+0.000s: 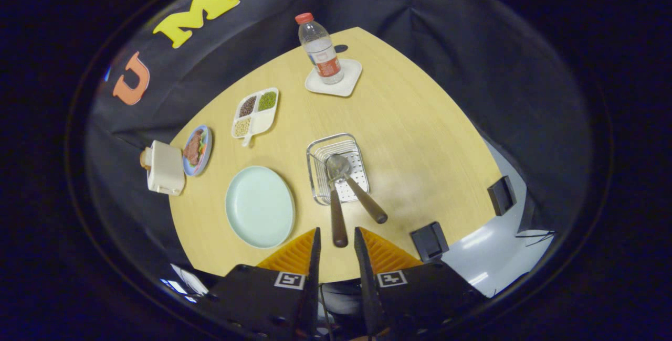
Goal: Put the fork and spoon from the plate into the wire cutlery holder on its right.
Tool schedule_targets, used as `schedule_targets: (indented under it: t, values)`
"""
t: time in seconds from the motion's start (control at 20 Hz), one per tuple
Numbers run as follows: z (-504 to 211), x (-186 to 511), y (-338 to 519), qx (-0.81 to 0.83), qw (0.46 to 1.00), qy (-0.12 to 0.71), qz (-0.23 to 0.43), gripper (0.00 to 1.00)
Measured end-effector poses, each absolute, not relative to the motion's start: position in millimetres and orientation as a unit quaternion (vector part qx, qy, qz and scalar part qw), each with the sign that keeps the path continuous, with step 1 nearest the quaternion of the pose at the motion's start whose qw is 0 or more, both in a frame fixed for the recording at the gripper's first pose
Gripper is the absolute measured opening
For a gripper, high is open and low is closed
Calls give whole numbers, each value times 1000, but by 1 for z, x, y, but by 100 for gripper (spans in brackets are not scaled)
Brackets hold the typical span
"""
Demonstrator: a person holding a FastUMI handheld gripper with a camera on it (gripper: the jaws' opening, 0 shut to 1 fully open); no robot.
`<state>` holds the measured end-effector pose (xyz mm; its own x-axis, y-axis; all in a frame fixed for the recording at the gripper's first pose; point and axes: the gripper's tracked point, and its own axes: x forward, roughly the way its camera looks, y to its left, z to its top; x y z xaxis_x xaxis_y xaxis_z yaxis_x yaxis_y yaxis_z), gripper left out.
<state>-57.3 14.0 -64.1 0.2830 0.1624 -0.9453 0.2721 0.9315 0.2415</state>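
The counter (420,136) is one smooth slab of pale wood grain with a curved edge. The landmark on it is one wire cutlery holder (338,167), a shiny rectangular basket of thin rods with a perforated floor. Just left of the holder lies one round, glossy, pale green plate (260,206), bare. Further left of the holder stand one boxy cream toaster (164,168) and one small blue dish of food (197,150). Beyond the holder sit one white tray with three compartments of grains (255,112) and one clear plastic bottle (321,50) on a square white coaster (341,85). Two utensils rest inside the holder: one spoon (346,176) and one fork (334,199), both with metal heads and dark rounded handles leaning out over its near rim. The tool (336,249) is spread, with the fork's handle end lying in the gap, untouched.
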Motion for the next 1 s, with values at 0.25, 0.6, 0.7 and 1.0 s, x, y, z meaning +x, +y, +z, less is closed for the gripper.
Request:
schedule_targets:
  t: [0.25,0.6,0.7,1.0]
  values:
    - [-52,-55,20,162,808,566,-25,65]
    - [-30,-57,25,116,852,510,-32,90]
    - [-23,-60,31,112,864,490,-24,90]
    - [7,-57,51,90,928,362,-1,90]
